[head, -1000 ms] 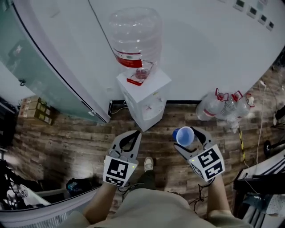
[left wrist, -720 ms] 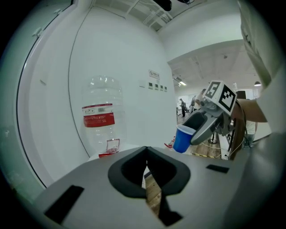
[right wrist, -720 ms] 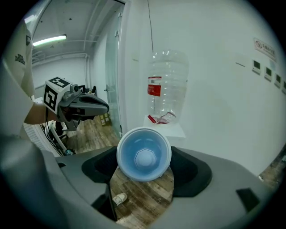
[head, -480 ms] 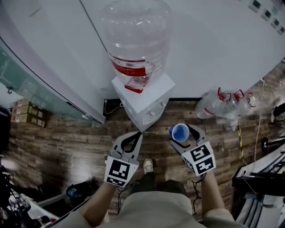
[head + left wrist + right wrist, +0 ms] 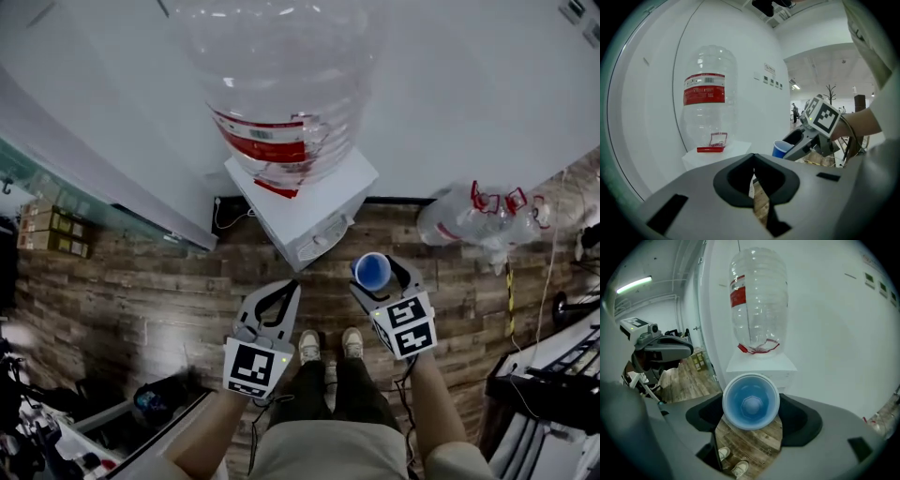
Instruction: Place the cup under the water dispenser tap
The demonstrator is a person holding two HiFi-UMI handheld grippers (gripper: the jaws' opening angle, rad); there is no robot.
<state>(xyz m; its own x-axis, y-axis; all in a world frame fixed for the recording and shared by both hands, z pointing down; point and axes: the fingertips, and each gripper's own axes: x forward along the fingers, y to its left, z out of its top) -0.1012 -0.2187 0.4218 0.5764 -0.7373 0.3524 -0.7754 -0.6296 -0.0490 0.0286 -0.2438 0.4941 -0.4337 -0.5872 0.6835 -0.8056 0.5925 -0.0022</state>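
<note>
Forward, tilted downward, right claw (image 5: 378, 276) grips cup (image 5: 372, 269).

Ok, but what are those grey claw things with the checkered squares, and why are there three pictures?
A person is holding two hand tools, and each has two jaws that pinch. One picture comes from a camera on the person's head, looking down at the left gripper, the right gripper and the wooden floor. The other two come from cameras riding on the tools. The right jaws hold a blue cup. The left jaws are together with nothing in them. Ahead stands a white water dispenser with a big clear bottle on top.
</note>
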